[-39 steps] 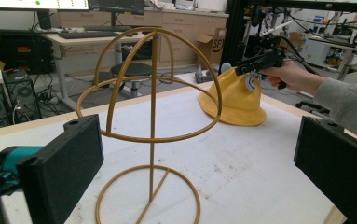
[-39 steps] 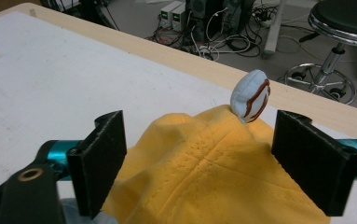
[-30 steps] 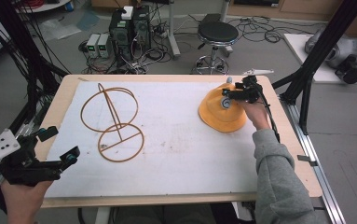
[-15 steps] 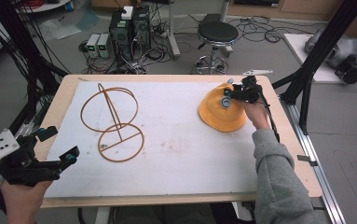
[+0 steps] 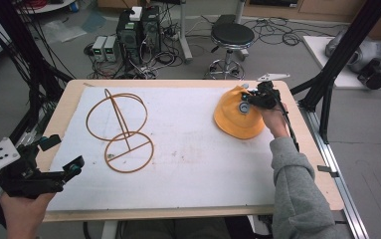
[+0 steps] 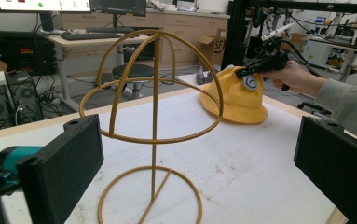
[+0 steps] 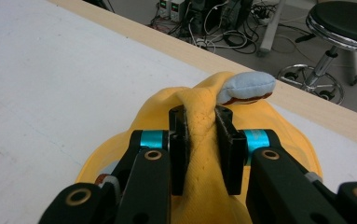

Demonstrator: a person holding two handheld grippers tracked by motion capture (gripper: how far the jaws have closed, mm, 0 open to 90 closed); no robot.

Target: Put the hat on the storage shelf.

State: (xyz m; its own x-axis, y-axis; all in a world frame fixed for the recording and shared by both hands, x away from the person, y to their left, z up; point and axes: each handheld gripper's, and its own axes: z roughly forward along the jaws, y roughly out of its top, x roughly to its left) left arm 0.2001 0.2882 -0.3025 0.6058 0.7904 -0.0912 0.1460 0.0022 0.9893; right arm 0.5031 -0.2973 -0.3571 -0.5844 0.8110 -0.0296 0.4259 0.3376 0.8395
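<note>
The yellow hat (image 5: pixel 238 119) lies on the far right part of the white table (image 5: pixel 198 164), its cloth pinched into a fold at the crown between the pads of the right gripper (image 5: pixel 254 97), whose jaws have just been closing and now clamp the fabric tight. A small pale blue patch (image 7: pixel 246 86) sticks out just past the pinched fold. Well apart to the left stands the wire hat stand (image 5: pixel 121 132), and the left gripper (image 5: pixel 61 154) hangs wide open with nothing in it over the table's near left corner.
</note>
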